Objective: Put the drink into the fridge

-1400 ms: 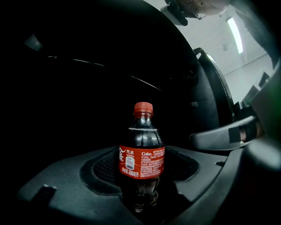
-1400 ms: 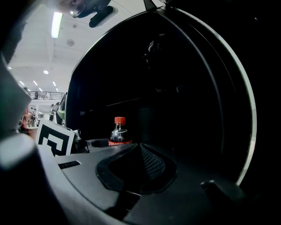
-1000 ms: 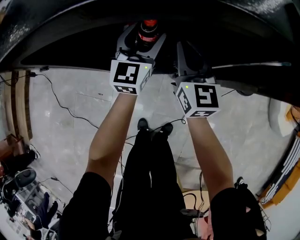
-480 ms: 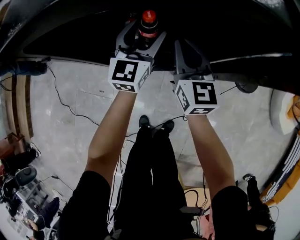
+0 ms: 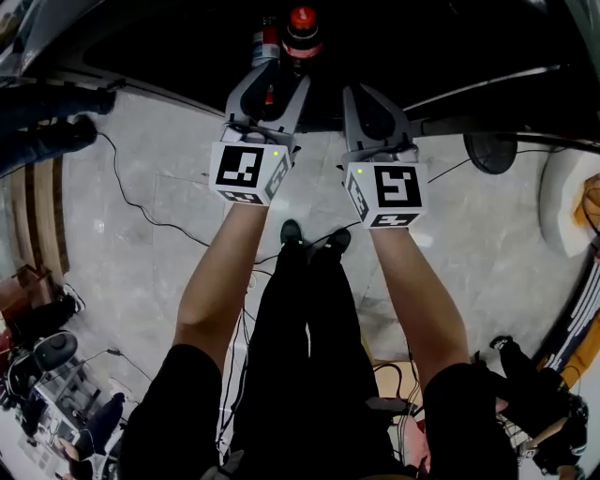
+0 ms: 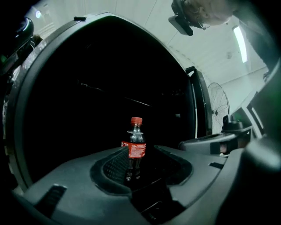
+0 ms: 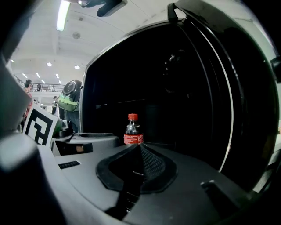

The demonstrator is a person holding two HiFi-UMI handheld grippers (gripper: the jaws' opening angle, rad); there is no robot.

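Note:
The drink, a small dark cola bottle (image 5: 300, 28) with a red cap and red label, stands upright on its own inside the dark fridge (image 5: 169, 47). My left gripper (image 5: 279, 77) sits just short of it. Its jaws are closing with nothing pressed between them. In the left gripper view the bottle (image 6: 135, 149) shows through the gap of the left gripper (image 6: 139, 173), beyond the tips. My right gripper (image 5: 367, 94) hovers beside it to the right, jaws together and empty. In the right gripper view the bottle (image 7: 132, 130) rises past the right gripper (image 7: 139, 147), in the fridge opening (image 7: 184, 88).
Something small and red (image 5: 267, 42) stands just left of the bottle in the fridge. The fridge's light rim (image 7: 239, 114) curves along the right. A floor fan (image 5: 489, 150) stands to the right, cables (image 5: 141, 216) trail over the tiled floor, and another person's legs (image 5: 47, 131) are at the left.
The left gripper, which had the bottle between its jaws, has drawn back toward me and left it standing. Both grippers have shifted back from the fridge.

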